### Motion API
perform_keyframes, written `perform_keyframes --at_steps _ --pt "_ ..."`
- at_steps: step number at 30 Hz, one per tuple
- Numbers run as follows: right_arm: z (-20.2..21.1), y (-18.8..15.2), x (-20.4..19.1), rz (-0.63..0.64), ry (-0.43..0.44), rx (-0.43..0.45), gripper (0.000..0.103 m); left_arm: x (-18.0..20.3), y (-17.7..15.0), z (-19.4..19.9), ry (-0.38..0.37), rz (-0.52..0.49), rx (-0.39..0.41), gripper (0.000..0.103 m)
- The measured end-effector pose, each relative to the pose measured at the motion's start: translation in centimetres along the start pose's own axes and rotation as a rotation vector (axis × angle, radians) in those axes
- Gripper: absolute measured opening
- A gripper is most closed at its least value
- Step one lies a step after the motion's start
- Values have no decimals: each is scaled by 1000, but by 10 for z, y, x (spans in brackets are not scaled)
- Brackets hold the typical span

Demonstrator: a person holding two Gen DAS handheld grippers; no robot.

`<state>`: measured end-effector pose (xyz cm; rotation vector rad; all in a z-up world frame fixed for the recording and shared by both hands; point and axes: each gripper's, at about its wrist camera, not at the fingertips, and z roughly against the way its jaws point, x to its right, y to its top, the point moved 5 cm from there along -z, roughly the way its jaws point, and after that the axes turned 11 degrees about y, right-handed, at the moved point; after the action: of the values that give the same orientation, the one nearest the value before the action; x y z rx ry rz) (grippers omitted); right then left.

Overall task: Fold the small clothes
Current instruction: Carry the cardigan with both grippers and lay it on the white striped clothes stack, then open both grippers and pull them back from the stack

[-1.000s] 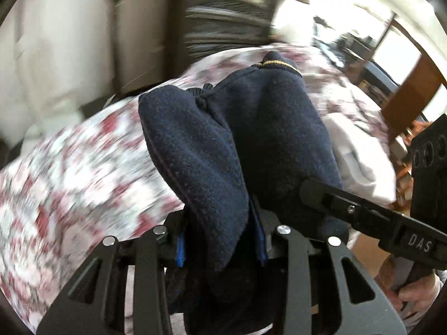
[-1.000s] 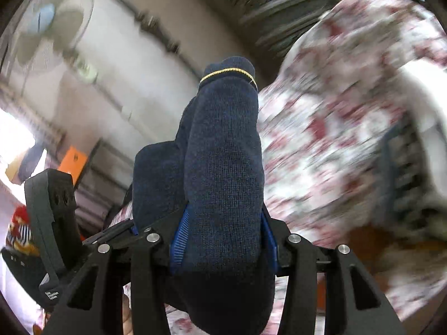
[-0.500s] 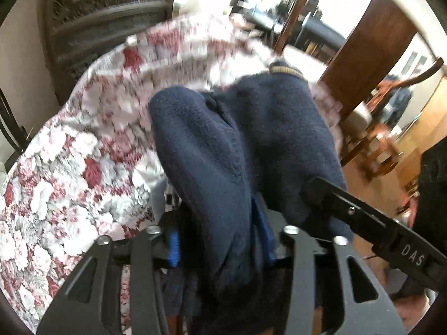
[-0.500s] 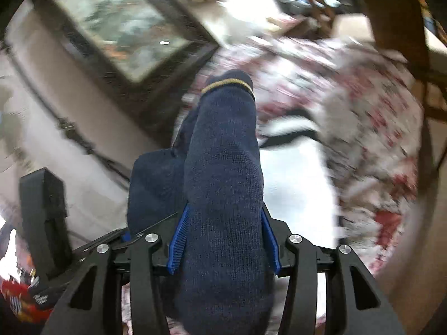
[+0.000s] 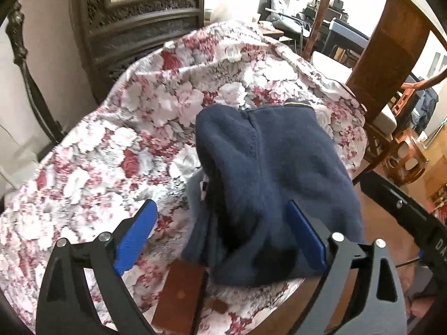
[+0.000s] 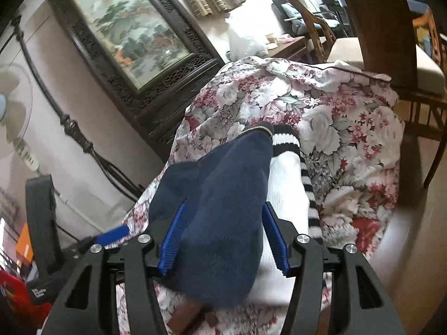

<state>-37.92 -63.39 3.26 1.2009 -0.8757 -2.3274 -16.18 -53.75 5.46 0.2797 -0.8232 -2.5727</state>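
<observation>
Left tongs [image 5: 220, 234]: angled steeply downward, jaws opening, blue pads spread wide, left pad clear of any contact. Right tongs [image 6: 223, 240]: angled moderately downward, jaws opening, pads parted.

In the right wrist view the navy sock [image 6: 223, 223] covers much of the striped white sock [image 6: 287, 195] beneath it (only the right side shows). At lower centre of both views, a brown object [image 5: 178, 298] runs off the bottom edge, unidentifiable.
</observation>
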Motion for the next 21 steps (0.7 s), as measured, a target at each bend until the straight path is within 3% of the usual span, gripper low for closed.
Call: perform_keyframes --at_steps 4,6,21 --pt "25 -14 -9 21 -37 2 67 3 -12 26 56 -33 46 97" --pt "35 -20 -11 17 -42 3 76 5 -18 35 67 -42 48 98" --pt "88 -39 -25 39 -52 19 81 14 -35 75 80 -20 43 98"
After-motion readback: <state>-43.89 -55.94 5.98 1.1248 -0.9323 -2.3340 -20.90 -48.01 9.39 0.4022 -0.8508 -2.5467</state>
